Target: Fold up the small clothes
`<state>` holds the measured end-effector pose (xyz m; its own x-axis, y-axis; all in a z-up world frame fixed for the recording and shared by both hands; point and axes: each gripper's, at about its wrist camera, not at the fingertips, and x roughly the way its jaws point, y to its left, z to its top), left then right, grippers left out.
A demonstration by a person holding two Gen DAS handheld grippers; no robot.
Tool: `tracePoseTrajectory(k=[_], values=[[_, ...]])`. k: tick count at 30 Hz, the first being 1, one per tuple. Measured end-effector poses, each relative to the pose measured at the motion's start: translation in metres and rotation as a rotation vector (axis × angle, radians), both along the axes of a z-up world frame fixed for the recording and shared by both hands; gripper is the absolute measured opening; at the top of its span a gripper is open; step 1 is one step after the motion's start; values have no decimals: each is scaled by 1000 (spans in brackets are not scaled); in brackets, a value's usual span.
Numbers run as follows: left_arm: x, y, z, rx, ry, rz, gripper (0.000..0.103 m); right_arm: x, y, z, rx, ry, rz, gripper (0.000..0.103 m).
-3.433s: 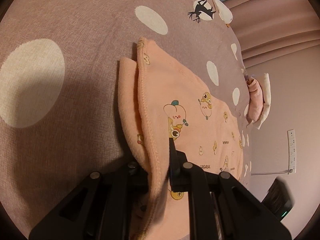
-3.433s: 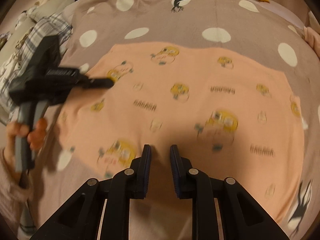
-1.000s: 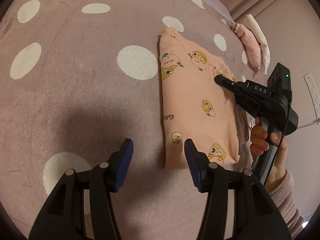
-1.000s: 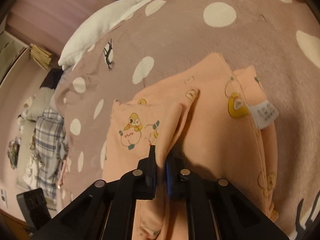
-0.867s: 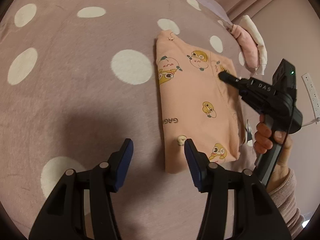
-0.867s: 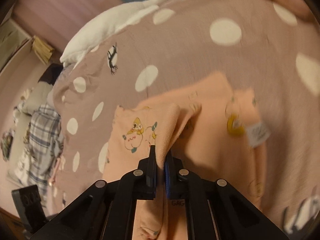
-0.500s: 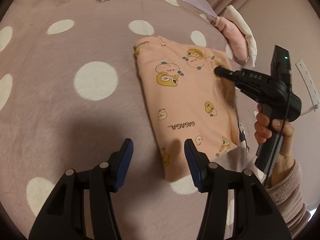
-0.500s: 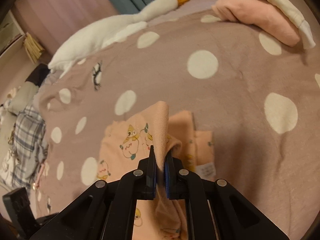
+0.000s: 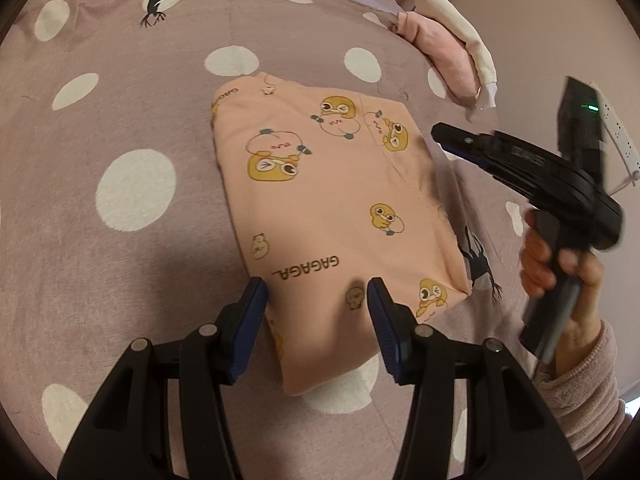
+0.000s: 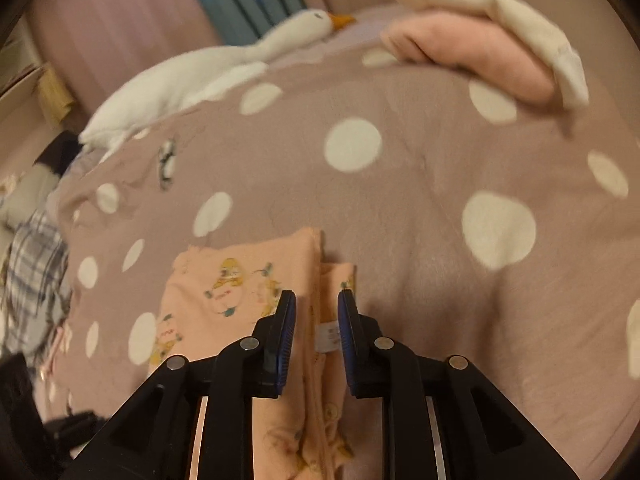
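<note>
Hand (image 9: 560, 264) tilts right tongs (image 10: 317, 312) downward, opening, empty above folded garment (image 9: 332, 208); left tongs (image 9: 316, 300) released, label blurred.

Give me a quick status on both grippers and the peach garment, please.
Left gripper open, empty, above folded peach garment. Right gripper opening, nothing between its fingers. Garment flat on dotted bedspread. Nothing in the way.
</note>
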<state>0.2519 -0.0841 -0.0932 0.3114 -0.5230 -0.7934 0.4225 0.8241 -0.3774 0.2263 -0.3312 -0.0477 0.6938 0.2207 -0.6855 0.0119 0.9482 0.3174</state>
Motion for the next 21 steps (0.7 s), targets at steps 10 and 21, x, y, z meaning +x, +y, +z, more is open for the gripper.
tracePoseTrajectory(k=[10, 21], values=[[-5, -14, -15, 131, -51, -19, 43, -48, 47, -19, -160, 16, 242, 20], [-8, -14, -21, 182, -61, -22, 45, -54, 18, -25, -175, 50, 115, 20]])
